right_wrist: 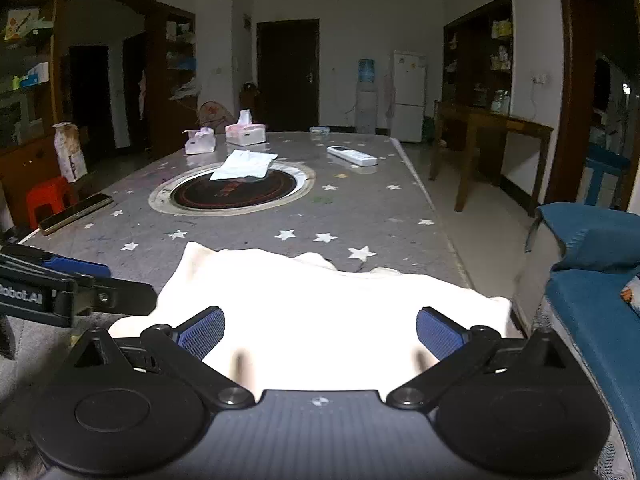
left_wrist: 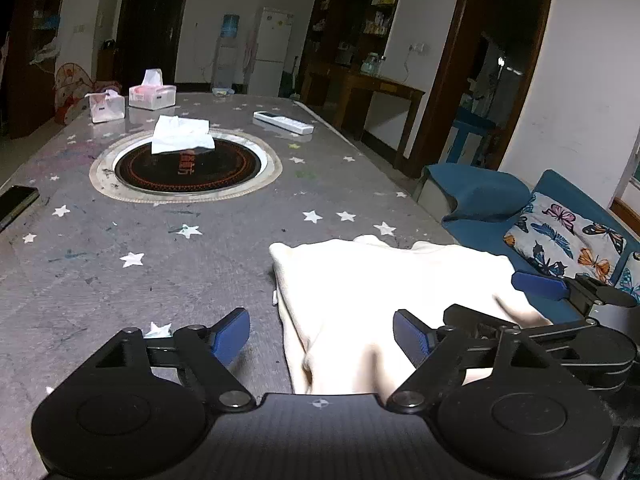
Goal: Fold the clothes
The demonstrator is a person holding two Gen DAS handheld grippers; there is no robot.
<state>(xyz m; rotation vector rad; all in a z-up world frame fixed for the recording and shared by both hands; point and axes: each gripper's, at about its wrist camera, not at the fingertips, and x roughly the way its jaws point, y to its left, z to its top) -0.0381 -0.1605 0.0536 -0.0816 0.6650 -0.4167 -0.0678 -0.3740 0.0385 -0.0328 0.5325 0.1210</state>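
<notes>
A cream-white garment (left_wrist: 384,292) lies bunched at the near right edge of the grey star-patterned table (left_wrist: 160,240). It also shows in the right wrist view (right_wrist: 320,312). My left gripper (left_wrist: 322,338) is open, its jaws spread over the garment's left edge, holding nothing. My right gripper (right_wrist: 320,332) is open above the garment's near part, holding nothing. The right gripper's blue pad shows at the right of the left wrist view (left_wrist: 538,284). The left gripper's blue pad shows at the left of the right wrist view (right_wrist: 78,266).
A round black inset burner (left_wrist: 188,168) with a folded white cloth (left_wrist: 182,134) sits mid-table. Tissue boxes (left_wrist: 152,94), a remote (left_wrist: 282,122) and a dark phone (left_wrist: 16,204) lie further off. A blue sofa (right_wrist: 592,292) with a butterfly cushion (left_wrist: 568,236) stands to the right.
</notes>
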